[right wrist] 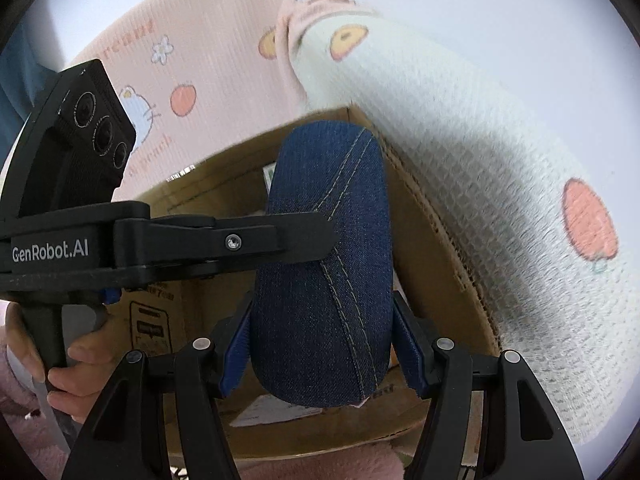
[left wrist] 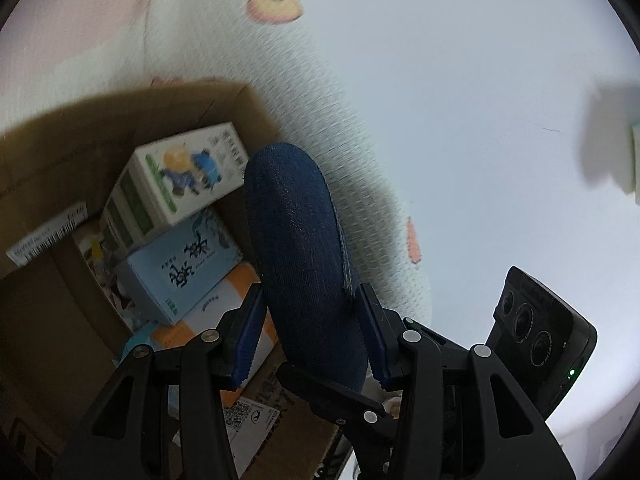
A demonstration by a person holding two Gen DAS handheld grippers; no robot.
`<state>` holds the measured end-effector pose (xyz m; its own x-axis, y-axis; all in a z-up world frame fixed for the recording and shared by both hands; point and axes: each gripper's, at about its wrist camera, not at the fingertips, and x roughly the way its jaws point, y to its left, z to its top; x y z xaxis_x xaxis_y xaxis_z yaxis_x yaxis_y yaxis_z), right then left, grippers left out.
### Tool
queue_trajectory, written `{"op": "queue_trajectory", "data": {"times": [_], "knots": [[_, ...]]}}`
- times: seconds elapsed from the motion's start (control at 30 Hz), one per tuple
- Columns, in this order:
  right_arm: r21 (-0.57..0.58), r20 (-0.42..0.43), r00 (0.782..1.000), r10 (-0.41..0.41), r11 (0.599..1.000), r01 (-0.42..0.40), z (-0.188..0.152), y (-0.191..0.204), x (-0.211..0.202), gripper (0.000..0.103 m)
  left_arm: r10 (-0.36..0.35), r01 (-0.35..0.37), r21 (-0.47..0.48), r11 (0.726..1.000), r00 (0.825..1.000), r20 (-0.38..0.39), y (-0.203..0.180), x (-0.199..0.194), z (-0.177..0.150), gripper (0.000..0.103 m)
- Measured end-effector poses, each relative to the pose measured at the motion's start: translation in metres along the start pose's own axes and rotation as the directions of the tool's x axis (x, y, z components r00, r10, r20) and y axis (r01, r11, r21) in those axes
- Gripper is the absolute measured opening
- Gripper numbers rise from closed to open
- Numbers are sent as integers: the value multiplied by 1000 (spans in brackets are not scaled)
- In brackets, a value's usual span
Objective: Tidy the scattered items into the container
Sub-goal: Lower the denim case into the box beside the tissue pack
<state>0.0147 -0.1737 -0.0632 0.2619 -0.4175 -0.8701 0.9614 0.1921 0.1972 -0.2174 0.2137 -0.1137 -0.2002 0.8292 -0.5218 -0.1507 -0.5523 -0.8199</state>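
Both the left gripper [left wrist: 308,336] and right gripper [right wrist: 324,344] clamp, jaws part-open, one denim glasses case [left wrist: 300,248] (shared for steadiness, probably) over the cardboard box [left wrist: 100,128], poised for dropping in.

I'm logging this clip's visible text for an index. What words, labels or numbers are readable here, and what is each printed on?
"GenRobot.AI": white lettering on the left gripper body, seen from the right wrist view.
Pink blanket: reddish lettering, blurred, not legible.
Light blue box in the cardboard box: large Chinese characters, not legible.
Green-and-white box: print too blurred.
Barcode label and QR label: too small.
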Motion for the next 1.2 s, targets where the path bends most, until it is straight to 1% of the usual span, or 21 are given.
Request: {"op": "queue_trajectory", "data": {"times": [0.2, 0.3, 0.33, 0.4, 0.47, 0.53, 0.57, 0.67, 0.77, 0.83, 0.9, 0.93, 0.97, 1.0, 1.03, 1.13, 1.2], "knots": [[-87, -85, 996, -7, 996, 0, -2, -3, 17, 61, -16, 13, -68, 998, 999, -48, 19, 14, -2, 50], [-154, -111, 993, -30, 988, 13, -2, -3, 22, 61, -35, 28, -97, 995, 997, -71, 25, 22, -2, 50], [-167, -120, 992, -40, 986, 20, -2, -4, 23, 61, -26, 18, -103, 995, 996, -83, 26, 26, -2, 50], [-197, -145, 987, -72, 980, 43, -1, -6, 27, 60, -11, 4, -83, 997, 996, -89, 25, 29, -4, 49], [-222, -175, 978, -111, 973, 70, -1, -9, 34, 60, 33, -38, -47, 998, 995, -99, 22, 33, -6, 49], [-239, -185, 977, -105, 969, 59, 0, -11, 37, 60, 64, -68, -32, 997, 991, -117, 22, 38, -7, 49], [-236, -186, 976, -116, 969, 71, 0, -12, 37, 61, 70, -76, -39, 996, 989, -132, 25, 40, -8, 49], [-231, -191, 973, -129, 969, 83, 0, -14, 37, 61, 59, -69, -66, 995, 988, -141, 32, 38, -8, 49], [-266, -175, 974, -144, 959, 94, 1, -19, 34, 62, 61, -70, -64, 995, 989, -131, 34, 30, -6, 49], [-280, -157, 977, -145, 955, 96, 2, -21, 28, 62, 41, -50, -69, 996, 991, -124, 35, 25, -5, 49], [-289, -138, 983, -120, 954, 76, 3, -16, 19, 61, 40, -49, -70, 996, 991, -126, 36, 23, -5, 42], [-291, -132, 986, -105, 955, 63, 11, -10, 20, 61, 50, -60, -71, 996, 990, -130, 37, 23, -5, 34], [-302, -131, 987, -98, 952, 54, 11, -12, 21, 50, 64, -75, -76, 994, 988, -140, 39, 24, -5, 28], [-312, -129, 987, -100, 948, 55, 11, -10, 18, 32, 65, -78, -84, 993, 987, -149, 41, 26, -6, 27], [-320, -138, 984, -112, 945, 63, 11, -8, 18, 26, 59, -74, -98, 992, 986, -154, 45, 27, -7, 27], [-339, -197, 974, -116, 940, 43, 10, -2, 29, 25, 30, -54, -143, 988, 986, -164, 53, 33, -11, 26], [-352, -218, 960, -173, 932, 88, 7, -3, 36, 25, 35, -60, -158, 986, 987, -154, 56, 35, -12, 26]]}}
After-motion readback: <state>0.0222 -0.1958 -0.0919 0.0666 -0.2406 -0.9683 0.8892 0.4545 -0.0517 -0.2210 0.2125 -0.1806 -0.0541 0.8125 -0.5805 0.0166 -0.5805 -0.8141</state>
